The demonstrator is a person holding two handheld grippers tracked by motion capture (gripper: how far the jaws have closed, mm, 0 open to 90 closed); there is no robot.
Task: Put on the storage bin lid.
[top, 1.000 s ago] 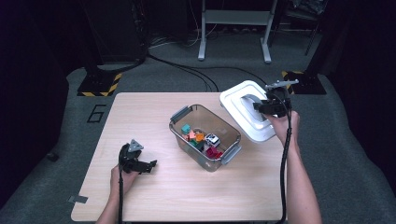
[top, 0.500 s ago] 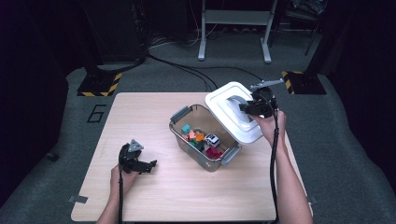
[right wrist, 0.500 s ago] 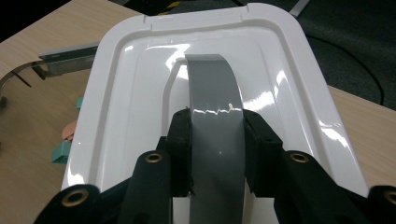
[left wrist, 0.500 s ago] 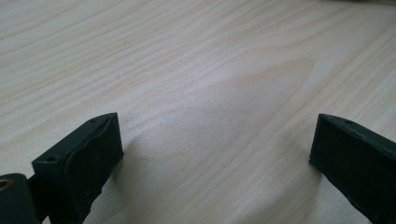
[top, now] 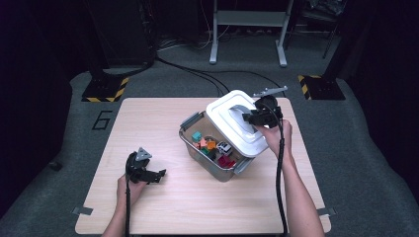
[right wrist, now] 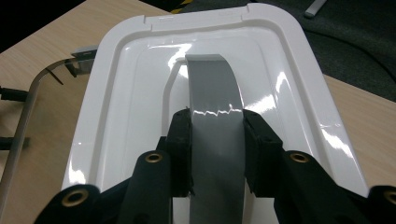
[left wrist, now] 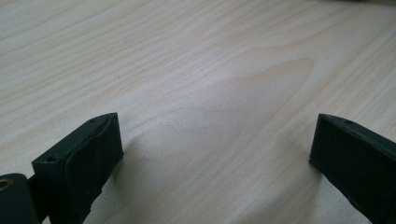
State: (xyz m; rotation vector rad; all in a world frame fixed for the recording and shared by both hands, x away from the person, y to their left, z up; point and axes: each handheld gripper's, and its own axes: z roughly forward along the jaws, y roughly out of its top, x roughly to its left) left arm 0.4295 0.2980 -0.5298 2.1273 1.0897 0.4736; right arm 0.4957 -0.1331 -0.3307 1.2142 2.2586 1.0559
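Only readable mark: a dark "6" on the floor left of the table.

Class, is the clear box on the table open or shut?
Open. The white lid hangs tilted over the box in the right claw, gripped by its grey handle; toys show inside.

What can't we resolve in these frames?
- Bin contents: high view, white lid covers the far part; the small toys are too small to identify.
- Lid's underside: hidden in high and right gripper views.
- Handle near end: right tongs cover it.
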